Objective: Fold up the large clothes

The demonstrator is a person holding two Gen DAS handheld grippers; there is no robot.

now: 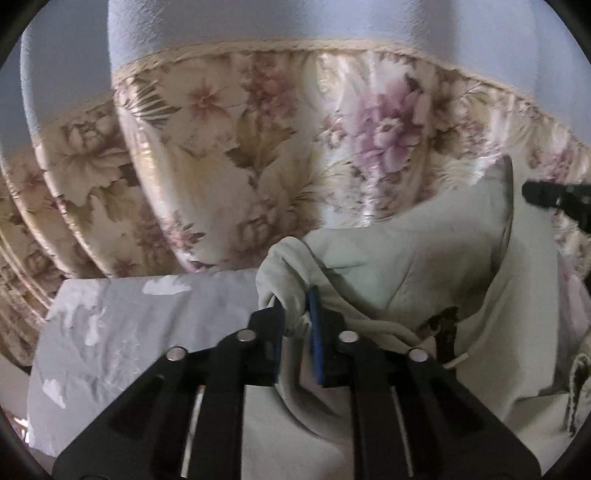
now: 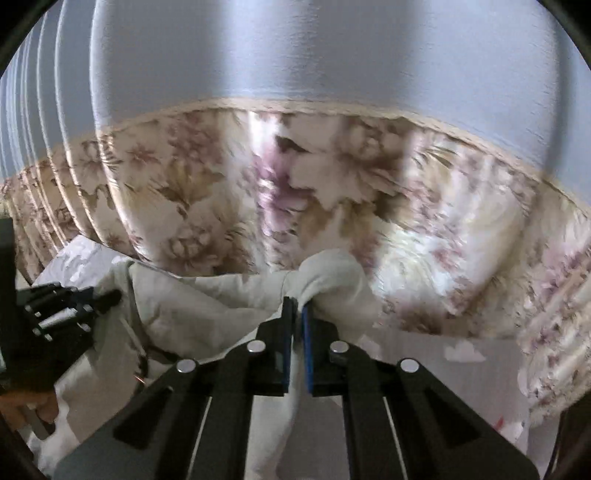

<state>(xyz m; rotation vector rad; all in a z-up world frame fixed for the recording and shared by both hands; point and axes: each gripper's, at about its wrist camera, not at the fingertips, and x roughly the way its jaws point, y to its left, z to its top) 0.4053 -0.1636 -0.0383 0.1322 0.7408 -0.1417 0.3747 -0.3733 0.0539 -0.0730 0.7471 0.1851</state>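
Observation:
A large pale cream garment (image 1: 424, 266) with a drawstring lies bunched on the bed. In the left wrist view my left gripper (image 1: 297, 308) is shut on a gathered fold of its edge, and cloth bulges out past the blue pads. In the right wrist view my right gripper (image 2: 298, 314) is shut on another bunched corner of the garment (image 2: 332, 277), with thin cloth pinched between the pads. The other gripper (image 2: 62, 314) shows at the left edge of that view, and a dark fingertip (image 1: 546, 194) shows at the far right of the left wrist view.
A white sheet with a faint pattern (image 1: 140, 332) covers the bed in front of me. Behind it hangs a floral cover in cream, brown and pink (image 1: 258, 147), under a pale blue wall (image 1: 295, 22). A person's hand (image 2: 26, 406) shows low at the left.

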